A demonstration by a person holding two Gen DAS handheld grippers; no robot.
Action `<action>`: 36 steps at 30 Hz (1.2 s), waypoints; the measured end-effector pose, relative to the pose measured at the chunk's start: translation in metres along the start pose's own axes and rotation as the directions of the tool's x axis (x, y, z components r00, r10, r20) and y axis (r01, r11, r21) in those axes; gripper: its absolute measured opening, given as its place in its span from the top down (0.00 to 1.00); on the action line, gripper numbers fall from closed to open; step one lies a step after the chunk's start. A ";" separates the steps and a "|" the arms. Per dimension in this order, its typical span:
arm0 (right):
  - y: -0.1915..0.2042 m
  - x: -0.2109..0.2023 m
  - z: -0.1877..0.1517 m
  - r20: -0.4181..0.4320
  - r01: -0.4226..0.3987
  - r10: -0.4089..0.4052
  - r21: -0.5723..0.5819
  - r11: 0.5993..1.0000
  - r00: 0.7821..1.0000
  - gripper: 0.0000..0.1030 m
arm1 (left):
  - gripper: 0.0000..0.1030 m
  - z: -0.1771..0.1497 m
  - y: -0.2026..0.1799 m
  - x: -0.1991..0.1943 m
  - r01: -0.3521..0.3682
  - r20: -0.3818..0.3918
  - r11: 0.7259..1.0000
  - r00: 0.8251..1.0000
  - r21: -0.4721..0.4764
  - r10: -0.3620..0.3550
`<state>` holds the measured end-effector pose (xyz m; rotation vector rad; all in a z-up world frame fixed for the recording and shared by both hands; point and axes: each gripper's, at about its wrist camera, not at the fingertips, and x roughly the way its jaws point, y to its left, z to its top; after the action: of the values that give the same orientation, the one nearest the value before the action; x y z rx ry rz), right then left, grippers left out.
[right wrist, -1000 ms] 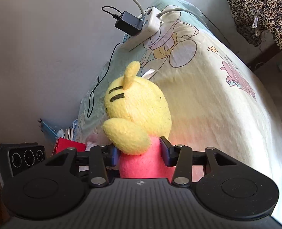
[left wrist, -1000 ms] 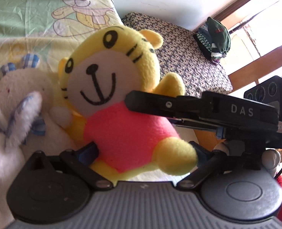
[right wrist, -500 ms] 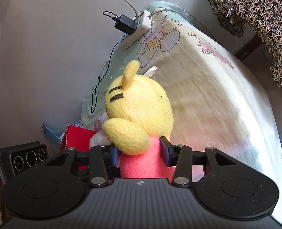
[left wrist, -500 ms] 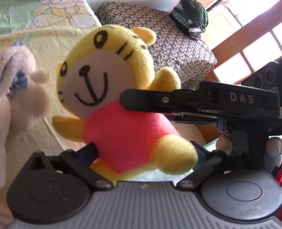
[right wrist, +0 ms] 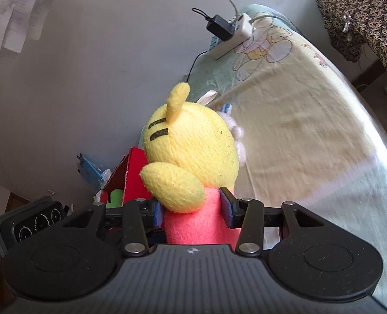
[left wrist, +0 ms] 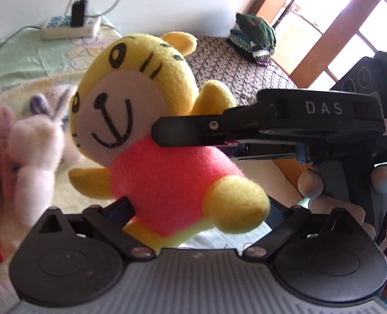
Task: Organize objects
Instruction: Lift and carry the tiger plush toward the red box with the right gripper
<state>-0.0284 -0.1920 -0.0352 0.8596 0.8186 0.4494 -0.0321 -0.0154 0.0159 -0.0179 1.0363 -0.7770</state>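
Over on the left there's a pile of pale plush toys, a pinkish one (left wrist: pixel 0 141) and a white bunny (left wrist: pixel 40 136) with blue checked ears, lying on the bed's cartoon-print sheet (left wrist: pixel 23 62), all a bit blurry. A white power strip (left wrist: pixel 70 27) with a black charger plugged in sits at the far end of the bed by the wall. Front and center is the yellow tiger plush (left wrist: pixel 151 136) in its pink shirt, held up in the air off the bed, face tilted toward the left-hand camera. The left gripper (left wrist: pixel 201 209) has its fingers spread wide on either side of the toy's lower body, and honestly I can't tell if they touch it at all. The right gripper (right wrist: pixel 191 210) is the one doing the work: it comes in from the right side, and its own camera shows both blue-padded fingers (right wrist: pixel 226 206) squeezed into the pink torso just under the head. Behind the toy on that view there's a red box (right wrist: pixel 130 178) near the wall. Further right, a dark floral-covered cushion (left wrist: pixel 235 70) has a folded green knit garment (left wrist: pixel 255 39) on top, next to the bright window.
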 end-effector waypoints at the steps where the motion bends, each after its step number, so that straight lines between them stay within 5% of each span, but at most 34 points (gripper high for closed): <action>1: 0.006 0.003 0.000 -0.001 -0.013 0.013 -0.011 1.000 1.000 0.56 | 0.06 -0.002 0.003 -0.008 -0.010 0.019 1.000 1.000 -0.003 0.010; 9: 0.067 0.036 -0.006 -0.001 -0.115 0.116 -0.096 0.989 0.993 0.56 | 0.06 -0.006 0.034 -0.074 -0.086 0.168 0.996 0.982 -0.031 0.090; 20: 0.147 0.123 -0.021 -0.016 -0.193 0.193 -0.126 0.973 0.981 0.56 | 0.06 -0.003 0.121 -0.166 -0.162 0.256 0.982 0.949 -0.101 0.183; 27: 0.176 0.176 -0.030 -0.020 -0.125 0.124 -0.107 0.986 0.992 0.56 | 0.06 -0.006 0.189 -0.180 -0.143 0.224 0.976 0.958 -0.165 0.179; 36: 0.186 0.223 -0.045 -0.035 0.060 -0.064 -0.101 0.993 0.997 0.56 | 0.06 -0.022 0.243 -0.159 -0.109 0.133 0.976 0.982 -0.190 0.135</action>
<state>0.0683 0.0833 -0.0019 0.7331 0.8483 0.4493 0.0454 0.2646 0.0377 -0.1642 0.9579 -0.5585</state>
